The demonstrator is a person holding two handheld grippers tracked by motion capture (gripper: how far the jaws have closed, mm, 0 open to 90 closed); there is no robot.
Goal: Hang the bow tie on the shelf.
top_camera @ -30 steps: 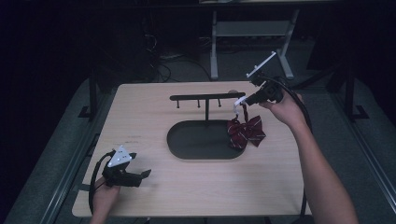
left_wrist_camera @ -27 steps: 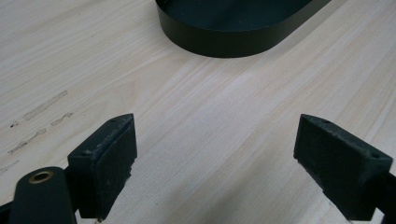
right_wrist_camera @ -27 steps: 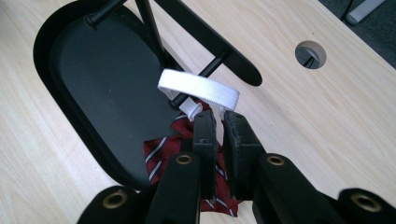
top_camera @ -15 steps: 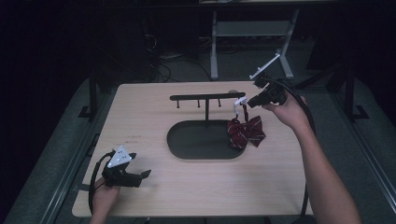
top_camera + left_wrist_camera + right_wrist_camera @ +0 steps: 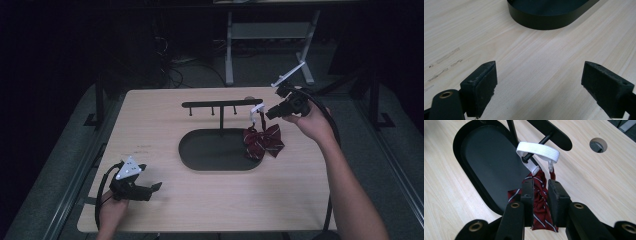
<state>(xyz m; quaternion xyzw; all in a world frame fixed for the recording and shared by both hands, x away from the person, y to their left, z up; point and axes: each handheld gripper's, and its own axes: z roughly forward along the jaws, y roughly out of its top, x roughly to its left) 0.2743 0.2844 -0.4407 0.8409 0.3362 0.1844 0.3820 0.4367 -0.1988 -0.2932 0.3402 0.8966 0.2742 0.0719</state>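
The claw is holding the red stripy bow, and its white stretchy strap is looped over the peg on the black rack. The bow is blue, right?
No, the striped fabric bow is dark red, as the right gripper view shows. The right claw does grip it, and its white elastic strap is looped over a peg of the black metal rack.

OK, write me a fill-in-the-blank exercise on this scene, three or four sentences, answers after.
1. The right hand-held gripper is shut on the dark red striped ___.
2. The bow tie's white elastic band is looped over a peg of the black ___.
3. The left hand-held gripper has its jaws ___ above the bare wooden table.
4. The rack's post rises from an oval black ___.

Answers: bow tie; rack; open; tray
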